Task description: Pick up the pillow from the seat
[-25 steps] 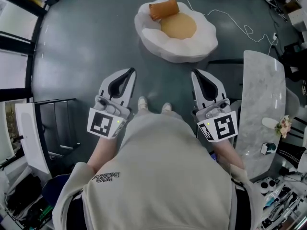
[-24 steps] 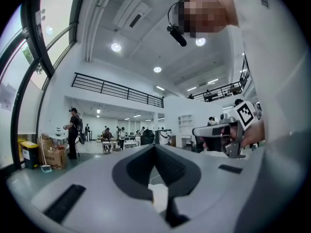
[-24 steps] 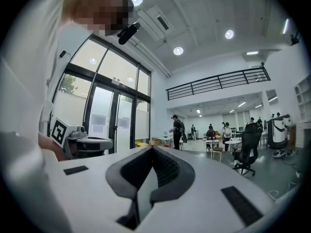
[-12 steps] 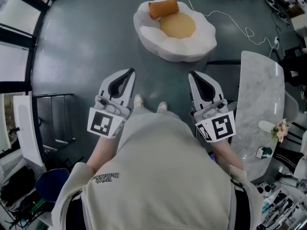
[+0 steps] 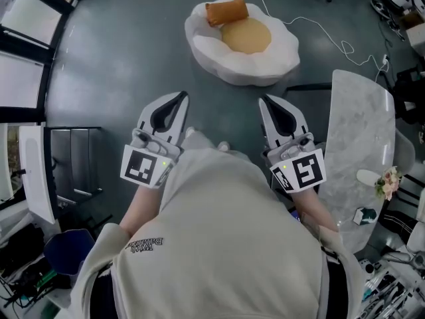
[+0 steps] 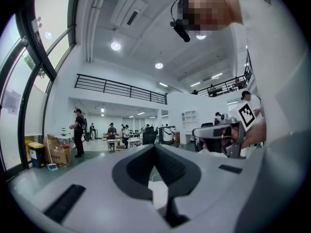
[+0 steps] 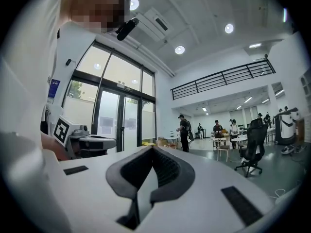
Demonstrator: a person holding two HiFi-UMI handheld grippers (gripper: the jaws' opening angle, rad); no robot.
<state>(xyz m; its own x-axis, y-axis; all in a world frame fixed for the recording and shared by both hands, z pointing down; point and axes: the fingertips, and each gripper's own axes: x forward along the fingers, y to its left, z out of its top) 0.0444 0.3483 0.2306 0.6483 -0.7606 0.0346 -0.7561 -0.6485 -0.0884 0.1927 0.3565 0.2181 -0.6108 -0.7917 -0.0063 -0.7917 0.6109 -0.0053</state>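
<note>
An orange pillow (image 5: 226,10) lies at the far edge of a white egg-shaped seat (image 5: 277,60) on the floor, beside its round yellow centre cushion (image 5: 246,36). My left gripper (image 5: 181,98) and right gripper (image 5: 263,101) are held level in front of the person's body, well short of the seat and pointing toward it. Both are shut with nothing between the jaws. In the left gripper view the left gripper (image 6: 154,147) looks out across a hall, and in the right gripper view the right gripper (image 7: 152,149) does the same. Neither gripper view shows the pillow.
A marble-topped table (image 5: 355,138) stands to the right with a small flower (image 5: 387,180) on it. A white cable (image 5: 332,37) trails across the floor beyond the seat. A grey cabinet (image 5: 76,168) and a blue bin (image 5: 65,252) sit at the left. Several people stand far off.
The person has stepped slightly forward, and their shoes sit further under the body. Both grippers stay shut and hold the same pose.
</note>
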